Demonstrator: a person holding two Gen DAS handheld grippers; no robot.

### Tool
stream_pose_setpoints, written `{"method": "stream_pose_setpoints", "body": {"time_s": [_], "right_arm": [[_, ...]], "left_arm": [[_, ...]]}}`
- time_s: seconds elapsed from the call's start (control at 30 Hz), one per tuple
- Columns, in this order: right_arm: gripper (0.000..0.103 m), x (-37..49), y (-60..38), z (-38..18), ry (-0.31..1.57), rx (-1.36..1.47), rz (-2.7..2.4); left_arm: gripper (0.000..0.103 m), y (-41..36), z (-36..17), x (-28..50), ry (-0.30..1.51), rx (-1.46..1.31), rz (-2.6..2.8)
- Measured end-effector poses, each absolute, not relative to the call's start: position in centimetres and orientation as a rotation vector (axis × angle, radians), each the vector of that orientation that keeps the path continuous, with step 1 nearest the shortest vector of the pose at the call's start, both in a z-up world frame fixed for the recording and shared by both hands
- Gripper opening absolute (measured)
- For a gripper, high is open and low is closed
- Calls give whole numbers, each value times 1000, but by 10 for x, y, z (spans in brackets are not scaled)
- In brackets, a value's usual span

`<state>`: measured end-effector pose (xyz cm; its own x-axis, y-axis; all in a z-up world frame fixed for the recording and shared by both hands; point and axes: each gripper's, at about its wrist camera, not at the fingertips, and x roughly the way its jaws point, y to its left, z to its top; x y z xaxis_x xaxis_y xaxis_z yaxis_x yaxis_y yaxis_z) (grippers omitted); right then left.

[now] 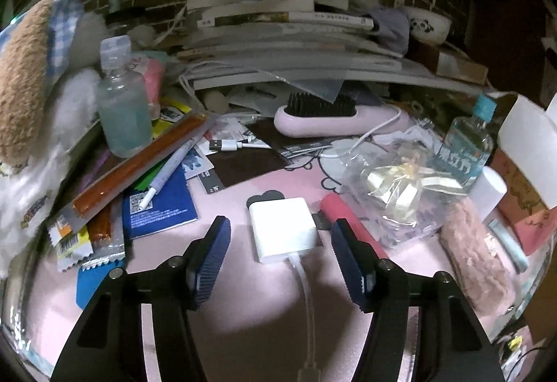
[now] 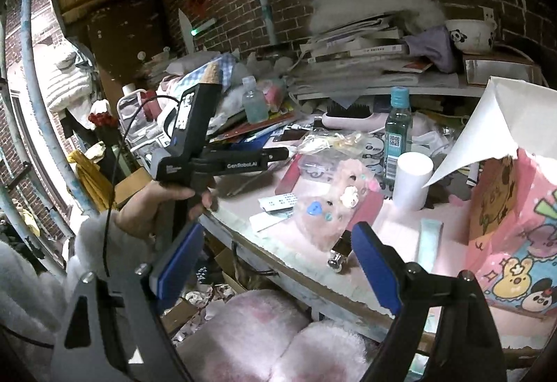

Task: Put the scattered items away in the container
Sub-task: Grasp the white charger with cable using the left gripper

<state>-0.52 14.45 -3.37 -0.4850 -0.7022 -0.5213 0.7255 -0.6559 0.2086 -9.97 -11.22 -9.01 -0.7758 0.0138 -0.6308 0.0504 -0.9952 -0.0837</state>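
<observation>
On the desk (image 1: 243, 180), mid-way along its near edge in the left wrist view, sits a small white square adapter (image 1: 283, 229) with rounded corners and a cable running back toward the camera; the left gripper (image 1: 280, 243) straddles it half-open, pads not touching, clear pink surface either side. Over in the right wrist view, the right gripper (image 2: 278, 263) hangs wide and empty past the desk's front edge, a pink cartoon bag (image 2: 515, 243) at the right corner.
</observation>
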Motion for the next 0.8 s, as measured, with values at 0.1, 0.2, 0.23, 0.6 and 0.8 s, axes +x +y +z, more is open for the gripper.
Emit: {"method": "stream_pose_setpoints", "body": {"time_s": [0.1, 0.2, 0.23, 0.6, 0.8], "right_arm": [[85, -5, 145, -34, 47, 737, -2164], [85, -5, 146, -34, 36, 739, -2163], [85, -6, 146, -34, 33, 741, -2162], [85, -11, 149, -37, 12, 765, -2162], [85, -13, 151, -38, -3, 770, -2161]], "left_arm": [[55, -109, -90, -104, 136, 1068, -2937], [49, -105, -92, -112, 83, 1104, -2885], [47, -103, -93, -114, 72, 1111, -2878], [36, -92, -92, -112, 30, 1126, -2881], [36, -91, -88, -108, 19, 1110, -2889]]}}
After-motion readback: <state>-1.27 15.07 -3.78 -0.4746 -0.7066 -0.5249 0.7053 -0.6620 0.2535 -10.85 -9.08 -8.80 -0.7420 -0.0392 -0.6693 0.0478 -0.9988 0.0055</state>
